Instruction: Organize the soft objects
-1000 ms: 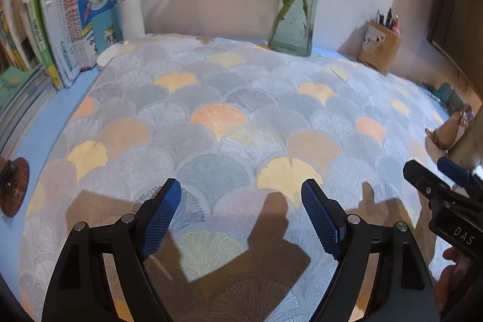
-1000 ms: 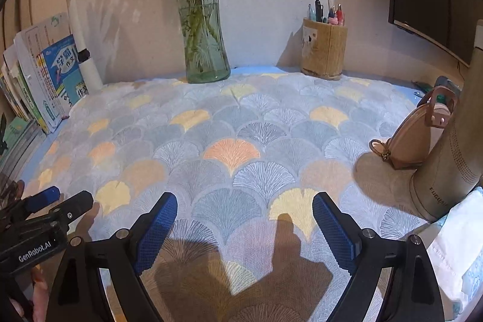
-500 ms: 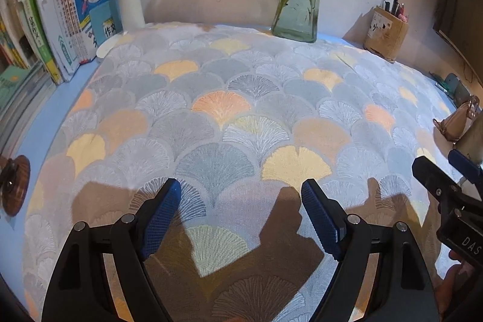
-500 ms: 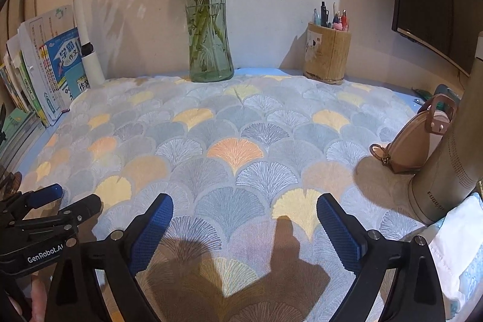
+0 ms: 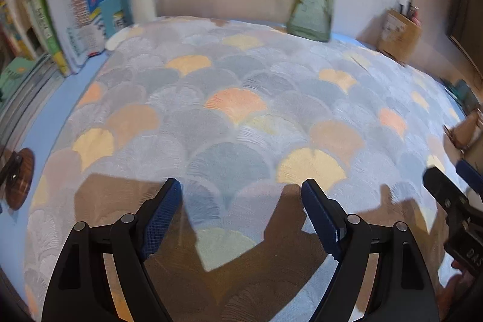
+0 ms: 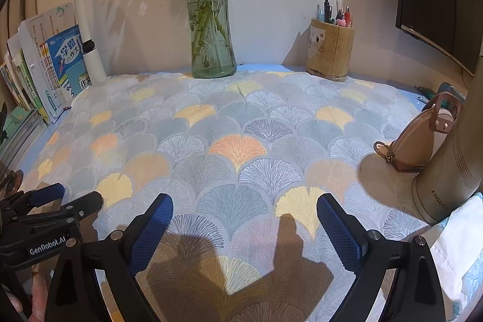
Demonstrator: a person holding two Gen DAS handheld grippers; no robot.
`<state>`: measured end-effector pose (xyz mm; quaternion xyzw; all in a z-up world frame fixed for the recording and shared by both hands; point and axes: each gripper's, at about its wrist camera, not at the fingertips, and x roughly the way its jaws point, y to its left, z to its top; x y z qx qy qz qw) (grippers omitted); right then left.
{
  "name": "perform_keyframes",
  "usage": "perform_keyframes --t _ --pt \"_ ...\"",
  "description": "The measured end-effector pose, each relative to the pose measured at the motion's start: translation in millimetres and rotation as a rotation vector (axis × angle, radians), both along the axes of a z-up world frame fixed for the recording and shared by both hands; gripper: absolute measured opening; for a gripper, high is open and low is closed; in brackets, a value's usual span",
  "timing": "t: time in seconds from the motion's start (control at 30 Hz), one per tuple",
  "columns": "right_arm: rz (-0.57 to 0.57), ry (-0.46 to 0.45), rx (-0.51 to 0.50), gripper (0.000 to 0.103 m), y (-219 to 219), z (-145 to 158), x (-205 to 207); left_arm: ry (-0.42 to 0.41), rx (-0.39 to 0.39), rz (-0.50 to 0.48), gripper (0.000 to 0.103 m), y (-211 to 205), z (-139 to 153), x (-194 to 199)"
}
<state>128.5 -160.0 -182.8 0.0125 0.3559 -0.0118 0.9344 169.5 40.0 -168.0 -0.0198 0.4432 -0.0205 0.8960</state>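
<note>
The right hand-held gripper [image 6: 244,221] has just been widening its jaws, nothing between them; the left hand-held gripper [image 5: 241,207] likewise gapes empty above the fan-patterned cloth [image 6: 241,125] spread flat over the surface.

Left wrist view: low over the near-left edge of the fan-patterned pastel cloth [image 5: 235,110], facing the back wall. Right wrist view: low over the near edge, same facing. Shared: cloth, green glass vase [image 6: 212,50], upright books [image 6: 51,71].

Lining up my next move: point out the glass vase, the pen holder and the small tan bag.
glass vase [image 6: 213,50], right wrist view, its body.
pen holder [image 6: 330,53], right wrist view, its front wall.
small tan bag [image 6: 418,141], right wrist view, its side.
</note>
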Motion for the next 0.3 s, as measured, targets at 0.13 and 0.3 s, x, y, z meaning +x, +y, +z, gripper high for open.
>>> perform_keyframes --t 0.13,0.3 --pt "-0.002 0.003 0.004 0.096 0.0 -0.2 -0.1 0.009 -0.008 0.005 0.081 3.4 -0.8 2.3" --pt "0.0 0.003 0.004 0.096 0.1 -0.5 -0.5 0.013 0.015 0.007 0.081 1.1 -1.8 3.1"
